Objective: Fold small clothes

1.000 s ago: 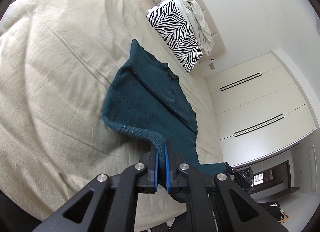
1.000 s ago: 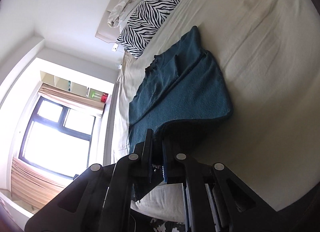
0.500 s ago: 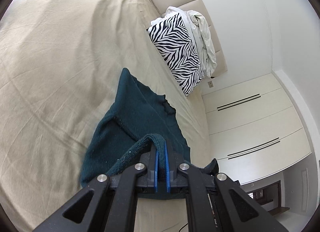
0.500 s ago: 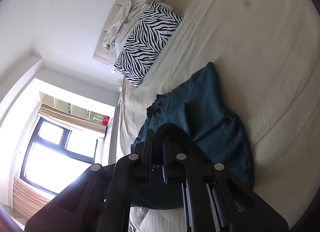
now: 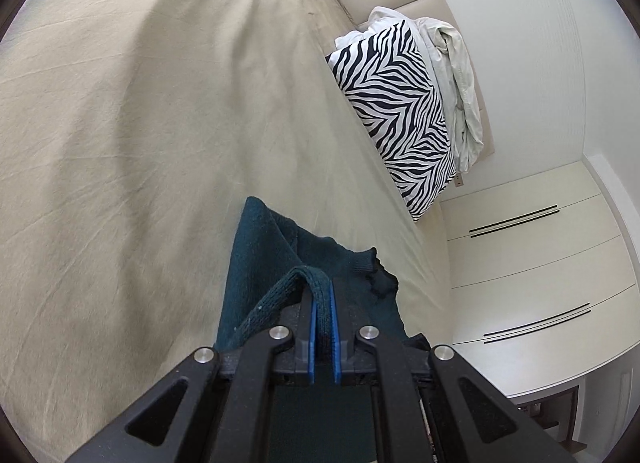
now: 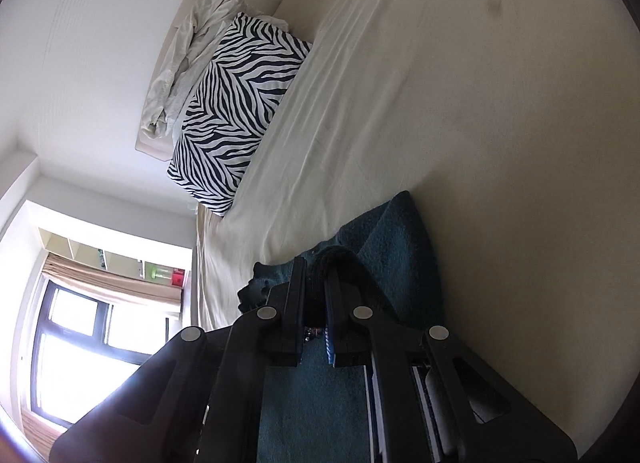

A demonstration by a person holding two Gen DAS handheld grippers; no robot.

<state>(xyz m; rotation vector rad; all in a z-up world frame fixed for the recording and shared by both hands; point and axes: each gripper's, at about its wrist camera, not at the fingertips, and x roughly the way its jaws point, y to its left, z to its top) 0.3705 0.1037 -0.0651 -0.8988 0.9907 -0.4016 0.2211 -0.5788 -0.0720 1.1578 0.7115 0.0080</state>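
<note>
A small dark teal knit sweater (image 5: 264,263) lies on the beige bed sheet (image 5: 120,143). My left gripper (image 5: 322,303) is shut on its ribbed hem and holds that edge up over the garment. In the right wrist view my right gripper (image 6: 316,283) is shut on another part of the same sweater (image 6: 400,247), lifted over the rest. Most of the garment is hidden under the gripper bodies.
A zebra-print pillow (image 5: 400,111) with a crumpled white cloth (image 5: 456,75) behind it leans at the headboard. White wardrobe doors (image 5: 540,271) stand beyond the bed's side. In the right wrist view a window (image 6: 80,351) is at the lower left.
Both grippers have carried the held hem forward over the sweater toward its neck end. Much less of the garment shows ahead of the fingers now.
</note>
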